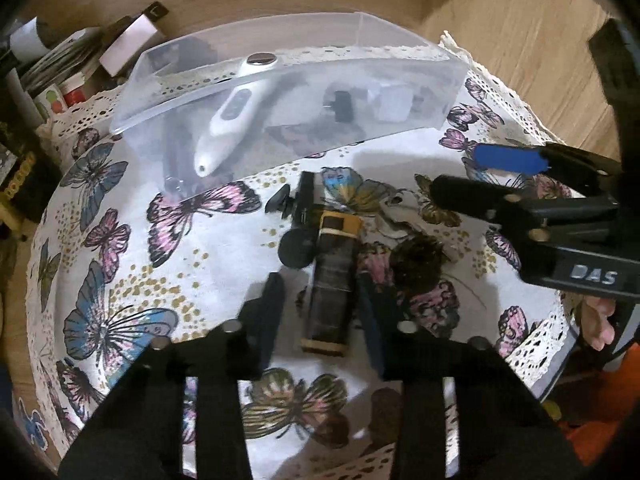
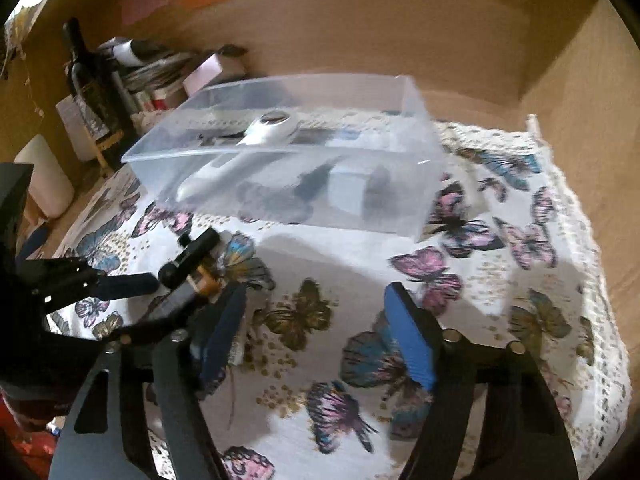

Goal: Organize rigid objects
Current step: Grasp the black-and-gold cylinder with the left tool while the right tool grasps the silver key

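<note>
On the butterfly-print cloth (image 1: pixel 120 280) that covers the surface, a dark cylindrical bottle (image 1: pixel 330 284) with a tan band near its far end lies flat. The left gripper (image 1: pixel 324 308) hangs low over it, its fingers (image 1: pixel 272 300) spread on either side of the bottle's body without visibly touching it. Just beyond the bottle, touching its banded end, lies a small black clip-like device (image 1: pixel 298 220) with a round head.

Further back stands a clear plastic box (image 1: pixel 400 64), open at the top. A white handheld thermometer (image 1: pixel 236 112) leans inside it, its round sensor head resting on the front rim and its narrow tip down near the box floor. Other small things show through the wall: a black plug-shaped piece (image 1: pixel 340 106) and a pale cube (image 1: pixel 394 106) beside it; they are too blurred to name.

The right gripper (image 2: pixel 320 332) hovers above bare cloth to the right of the bottle, its blue-padded fingers (image 2: pixel 412 344) set wide apart and holding nothing. From its camera the left gripper enters at the left edge, reaching over the bottle (image 2: pixel 188 292) and the black device (image 2: pixel 192 254), with the box (image 2: pixel 416 168) well beyond.

Behind the surface, against a brown wall, stand a dark wine bottle (image 2: pixel 86 76) and a stack of papers and boxes (image 2: pixel 160 68).
</note>
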Available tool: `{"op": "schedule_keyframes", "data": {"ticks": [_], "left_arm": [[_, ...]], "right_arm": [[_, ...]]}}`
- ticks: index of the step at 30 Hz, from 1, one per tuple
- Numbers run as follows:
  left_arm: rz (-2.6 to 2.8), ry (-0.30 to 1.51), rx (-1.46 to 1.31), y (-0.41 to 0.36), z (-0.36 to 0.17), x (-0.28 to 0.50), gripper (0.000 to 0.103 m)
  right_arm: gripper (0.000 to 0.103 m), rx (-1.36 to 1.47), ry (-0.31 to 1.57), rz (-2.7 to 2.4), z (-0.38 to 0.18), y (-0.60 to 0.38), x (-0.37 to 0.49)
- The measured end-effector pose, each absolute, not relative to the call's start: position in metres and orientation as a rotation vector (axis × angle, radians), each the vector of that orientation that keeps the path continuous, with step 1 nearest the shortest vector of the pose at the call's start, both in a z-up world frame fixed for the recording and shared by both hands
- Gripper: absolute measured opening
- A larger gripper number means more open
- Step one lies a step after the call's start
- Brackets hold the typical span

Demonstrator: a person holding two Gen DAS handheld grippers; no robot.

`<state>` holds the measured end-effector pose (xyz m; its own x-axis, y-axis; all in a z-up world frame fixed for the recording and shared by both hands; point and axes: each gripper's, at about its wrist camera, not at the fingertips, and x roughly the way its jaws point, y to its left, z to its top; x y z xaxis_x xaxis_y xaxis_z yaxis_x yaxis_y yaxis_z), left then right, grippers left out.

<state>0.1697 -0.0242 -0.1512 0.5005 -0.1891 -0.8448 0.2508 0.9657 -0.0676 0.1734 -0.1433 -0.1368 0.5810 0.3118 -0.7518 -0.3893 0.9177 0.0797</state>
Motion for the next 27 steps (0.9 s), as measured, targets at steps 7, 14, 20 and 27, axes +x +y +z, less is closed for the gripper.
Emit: {"op": "schedule_keyframes", "data": {"ticks": [7,14,20,27], "left_arm": [[-0.267,1.014,0.065,-0.007,-0.150,0.155,0.027],[-0.301,1.021,0.065,-0.006,-0.150,0.160,0.028],[-0.318,1.014,0.067,-0.016,-0.152,0.176,0.030],[-0.306,1.005,0.035,-0.010,-0.151,0.174,0.023]], "right_arm": [[0.053,-0.185,0.931,0.471,-0.153,-0.114,0.181],[0.047,-0.205,0.950,0.516,-0.157,-0.105,0.180],[0.035,-0.204,0.959,0.547,-0.158,-0.103,0.184],[0.027,-0.251,0.927,0.499,-0.158,-0.098,0.181]]}}
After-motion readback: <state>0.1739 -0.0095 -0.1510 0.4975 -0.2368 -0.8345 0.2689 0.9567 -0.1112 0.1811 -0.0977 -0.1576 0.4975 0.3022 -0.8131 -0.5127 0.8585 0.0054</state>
